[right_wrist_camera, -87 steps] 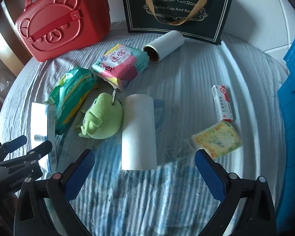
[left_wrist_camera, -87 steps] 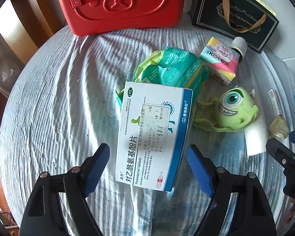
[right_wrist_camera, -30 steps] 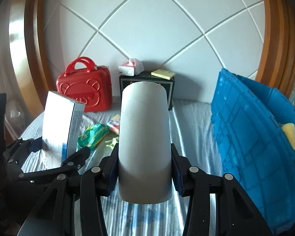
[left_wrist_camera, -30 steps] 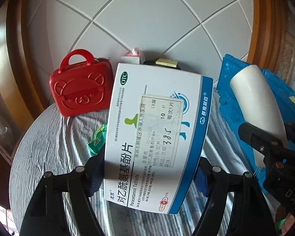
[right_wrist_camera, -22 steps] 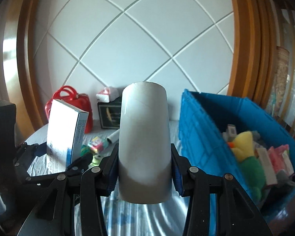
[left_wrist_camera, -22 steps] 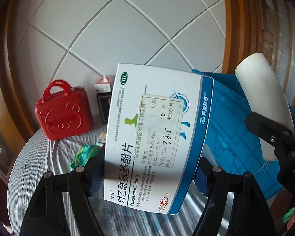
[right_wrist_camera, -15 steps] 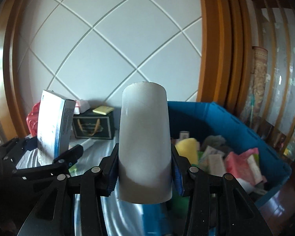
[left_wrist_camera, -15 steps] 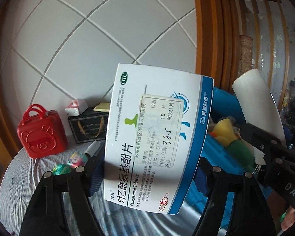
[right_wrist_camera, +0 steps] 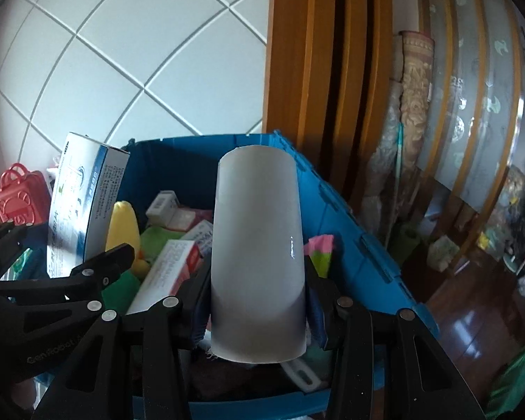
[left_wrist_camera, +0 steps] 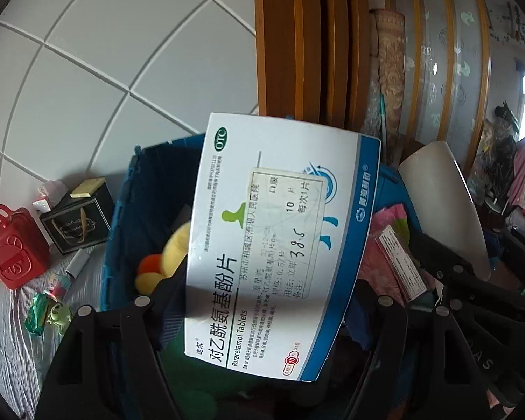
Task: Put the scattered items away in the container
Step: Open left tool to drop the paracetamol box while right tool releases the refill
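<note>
My left gripper is shut on a white and blue paracetamol box, held upright over the blue crate. That box shows at the left of the right wrist view. My right gripper is shut on a white cardboard tube, also above the blue crate. The tube appears at the right of the left wrist view. Several items fill the crate, among them a yellow plush toy and a red and white box.
On the striped bed to the left lie a green one-eyed plush, a green packet, a small tube, a red bear case and a black gift bag. A wooden door frame stands behind the crate.
Both grippers lifted their items off the bed and swung right. The view passed from the bed and red case to the blue crate, which now lies beneath both.
</note>
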The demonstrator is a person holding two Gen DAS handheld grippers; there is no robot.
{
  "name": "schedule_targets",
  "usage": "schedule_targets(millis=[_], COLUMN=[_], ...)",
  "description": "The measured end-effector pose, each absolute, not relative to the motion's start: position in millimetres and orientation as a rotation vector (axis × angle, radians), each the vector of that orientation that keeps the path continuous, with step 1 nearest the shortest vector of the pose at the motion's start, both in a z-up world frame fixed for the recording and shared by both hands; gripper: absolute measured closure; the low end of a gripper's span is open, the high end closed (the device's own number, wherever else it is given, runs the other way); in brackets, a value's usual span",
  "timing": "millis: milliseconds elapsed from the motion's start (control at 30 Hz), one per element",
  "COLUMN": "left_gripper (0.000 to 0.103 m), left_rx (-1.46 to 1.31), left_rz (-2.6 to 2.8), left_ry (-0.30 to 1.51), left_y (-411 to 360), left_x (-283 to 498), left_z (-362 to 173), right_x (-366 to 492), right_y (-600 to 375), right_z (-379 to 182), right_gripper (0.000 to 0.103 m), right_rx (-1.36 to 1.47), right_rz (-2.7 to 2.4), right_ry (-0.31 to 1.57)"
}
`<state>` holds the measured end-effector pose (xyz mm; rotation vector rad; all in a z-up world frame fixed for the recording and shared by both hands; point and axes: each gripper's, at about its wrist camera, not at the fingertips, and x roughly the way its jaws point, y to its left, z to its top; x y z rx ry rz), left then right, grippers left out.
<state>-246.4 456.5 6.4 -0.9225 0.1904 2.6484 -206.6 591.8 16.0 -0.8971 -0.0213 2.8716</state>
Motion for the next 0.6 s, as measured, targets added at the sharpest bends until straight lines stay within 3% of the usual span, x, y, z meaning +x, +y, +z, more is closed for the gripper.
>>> schedule_targets(millis=[167, 333, 600], left_gripper=[0.029, 0.029, 0.022], left_rx=[-1.149, -1.198, -1.206], left_rz=[2.584, 2.597, 2.627], left_ry=[0.147, 0.24, 0.243], left_y=[465, 475, 472], left_x=[-269, -267, -262], left_z=[-18, -22, -20], right_x=[-230, -240, -234], right_y=[604, 609, 614], right_z=[-16, -40, -47], right_gripper=[0.058, 0.058, 0.058], right_rx=[-1.078, -1.214, -1.262], right_rz=[2.861, 2.852, 2.855], right_ry=[-0.034, -0.005, -0.002])
